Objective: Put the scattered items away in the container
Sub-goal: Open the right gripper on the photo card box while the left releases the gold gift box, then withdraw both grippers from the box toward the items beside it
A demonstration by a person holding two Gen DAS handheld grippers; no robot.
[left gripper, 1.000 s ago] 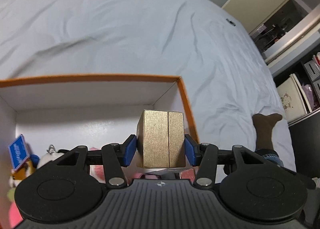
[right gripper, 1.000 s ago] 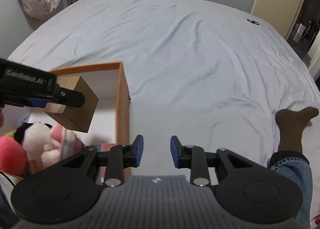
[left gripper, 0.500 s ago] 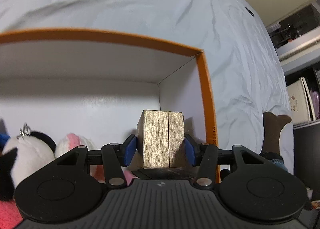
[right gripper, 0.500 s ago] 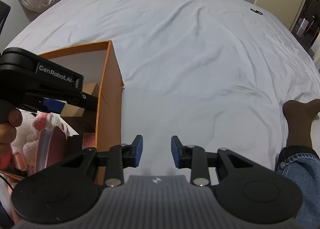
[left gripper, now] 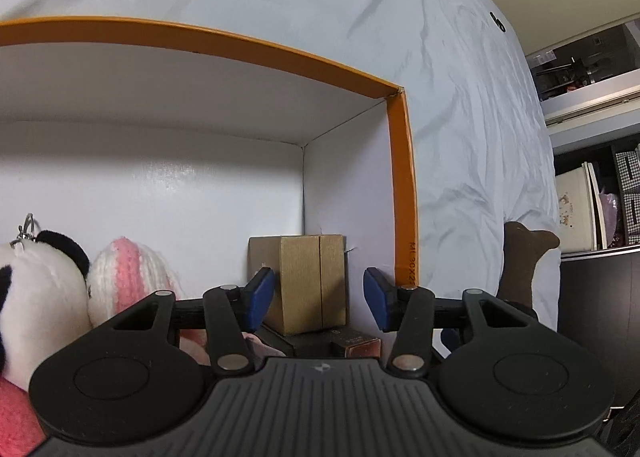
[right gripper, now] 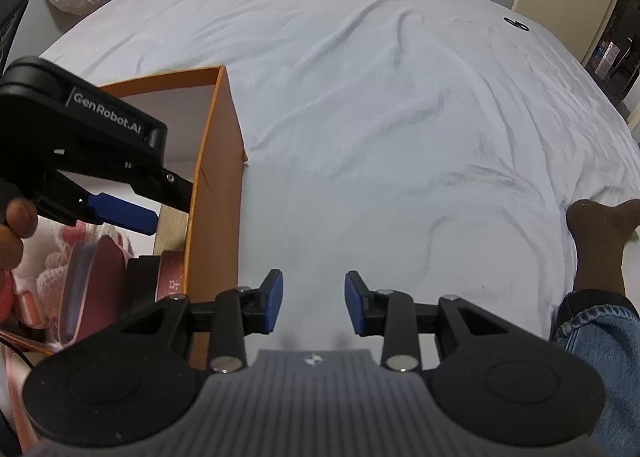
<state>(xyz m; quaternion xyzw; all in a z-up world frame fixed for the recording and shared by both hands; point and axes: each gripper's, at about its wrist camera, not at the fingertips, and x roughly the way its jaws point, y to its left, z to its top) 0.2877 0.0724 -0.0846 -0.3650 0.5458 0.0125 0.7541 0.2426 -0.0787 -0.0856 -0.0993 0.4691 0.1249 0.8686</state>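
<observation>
Gold ribbed box [left gripper: 306, 281], seamed down its front, rests in the orange-rimmed container's [left gripper: 402, 185] right corner. The left gripper [left gripper: 319, 299] straddles it, pads clear, jaws closing. Only the right-wrist view shows the right gripper [right gripper: 314, 303], empty and opening, above the bedsheet [right gripper: 400, 137].

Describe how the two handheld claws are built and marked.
Both claws, left claw and right claw, have matte black bodies with ribbed tops, round side discs, silver pivot screws and blue finger pads. The left one carries white "GenRobot.AI" lettering on its side.
</observation>
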